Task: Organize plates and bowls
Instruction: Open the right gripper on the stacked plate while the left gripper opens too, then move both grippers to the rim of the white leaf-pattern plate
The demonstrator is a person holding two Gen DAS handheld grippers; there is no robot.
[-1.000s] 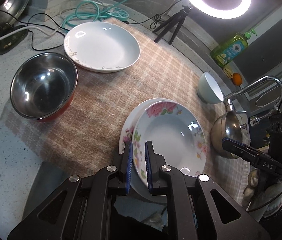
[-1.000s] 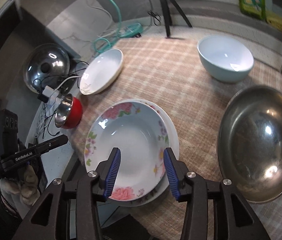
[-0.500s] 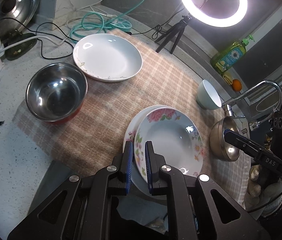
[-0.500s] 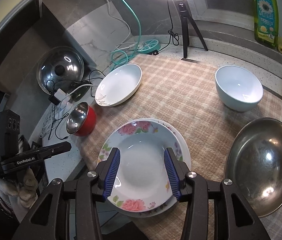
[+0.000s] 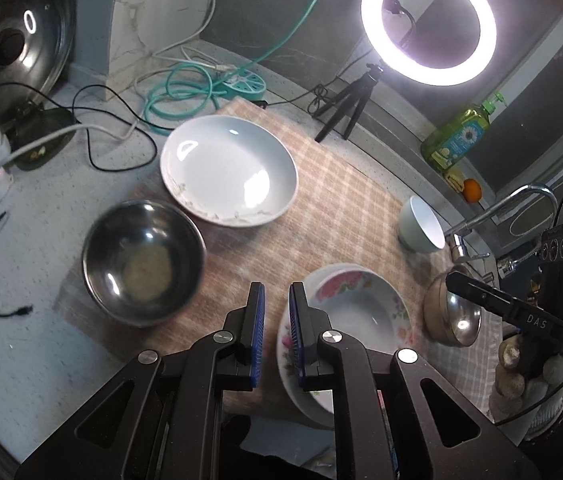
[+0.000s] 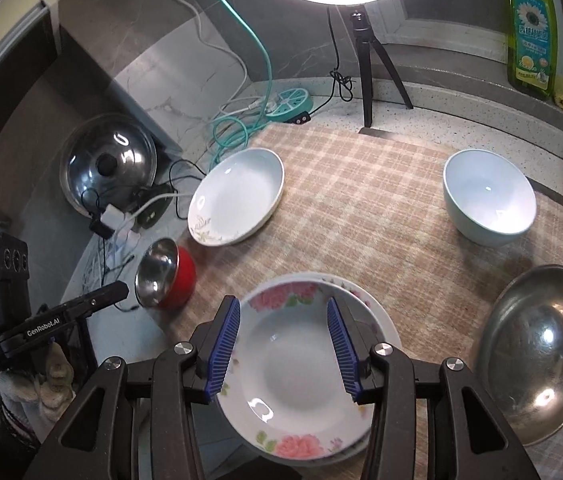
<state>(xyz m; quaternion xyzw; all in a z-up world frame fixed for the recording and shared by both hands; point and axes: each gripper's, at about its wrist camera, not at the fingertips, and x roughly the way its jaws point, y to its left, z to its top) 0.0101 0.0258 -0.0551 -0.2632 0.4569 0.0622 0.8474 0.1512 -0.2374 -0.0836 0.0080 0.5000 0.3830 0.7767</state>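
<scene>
Two flowered plates [image 6: 301, 360] lie stacked at the near edge of the checked mat [image 6: 361, 200]. My right gripper [image 6: 282, 312] hovers above them, open, with nothing between its blue pads. My left gripper [image 5: 276, 292] is shut on nothing, just left of the flowered stack [image 5: 353, 312] and right of a steel bowl with a red outside [image 5: 143, 262]. A white plate [image 5: 229, 168] lies at the far left of the mat. At the right are a pale blue bowl [image 6: 489, 200] and a large steel bowl [image 6: 541, 360].
A ring light on a tripod [image 5: 345, 104] stands behind the mat. Cables and a teal power strip [image 5: 241, 86] lie at the back left, near a steel pot lid [image 5: 13, 40]. A dish soap bottle [image 6: 531, 28] and a faucet [image 5: 521, 200] are at the right.
Both grippers have risen and drawn back from the flowered plates. The left one has also shifted left, off the plate rim toward the red-sided bowl. Neither pair of jaws has changed its gap.
</scene>
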